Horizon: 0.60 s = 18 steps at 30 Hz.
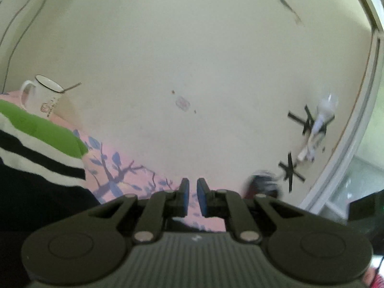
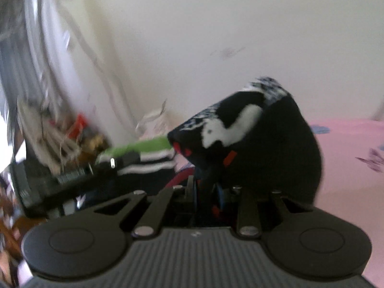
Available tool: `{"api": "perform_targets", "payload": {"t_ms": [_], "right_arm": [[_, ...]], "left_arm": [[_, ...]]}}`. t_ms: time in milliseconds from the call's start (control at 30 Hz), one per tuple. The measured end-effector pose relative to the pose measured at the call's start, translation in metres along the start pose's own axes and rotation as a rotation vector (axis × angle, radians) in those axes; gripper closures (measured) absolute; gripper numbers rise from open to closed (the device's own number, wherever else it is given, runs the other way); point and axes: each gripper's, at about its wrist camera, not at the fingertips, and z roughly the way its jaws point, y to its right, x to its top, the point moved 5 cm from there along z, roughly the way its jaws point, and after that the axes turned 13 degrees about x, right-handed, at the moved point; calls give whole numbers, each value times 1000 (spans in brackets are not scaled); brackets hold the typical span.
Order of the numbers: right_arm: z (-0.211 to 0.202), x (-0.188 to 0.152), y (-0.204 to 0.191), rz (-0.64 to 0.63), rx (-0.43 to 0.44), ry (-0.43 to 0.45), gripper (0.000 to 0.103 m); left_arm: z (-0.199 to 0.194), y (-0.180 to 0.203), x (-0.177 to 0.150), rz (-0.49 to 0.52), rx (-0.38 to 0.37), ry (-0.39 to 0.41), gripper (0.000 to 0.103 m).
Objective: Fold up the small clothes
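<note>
My right tongs [image 2: 206, 187] are clamped on a black sock [image 2: 252, 141] with white and red marks, which bulges up above them toward 1 o'clock over the pink sheet [image 2: 348, 180]. My left tongs [image 1: 192, 192] are closed with nothing between the blue pads. A green, white and black striped garment [image 1: 40, 144] lies at 9 o'clock beside a white mug [image 1: 43, 98].
</note>
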Motion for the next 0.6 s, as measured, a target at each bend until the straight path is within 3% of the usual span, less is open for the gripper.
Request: {"api": "perform_targets", "payload": {"t_ms": [233,333,367,400,533,600], "right_arm": [[106,-43,-13,-102,1,-271,91],[99,-45,-19,-156,11,-255,83],[89,-42,-22,-143,71,-251,66],[79,-40,-25,-133,115,-243,56],[26,-16,-28,-172,126,-126,60],[9,0,-20,-168,90,-65,64]], "left_arm": [[7,2,-3,-5,-13,-46,95],[12,5,-8,12,-9,-75,94],[14,5,-10,14,-8,-81,94],[14,5,-11,16,-7,-85,94],[14,9,-13,12,-25,-90,94],[15,13,-15,23,-35,-99,93]]}}
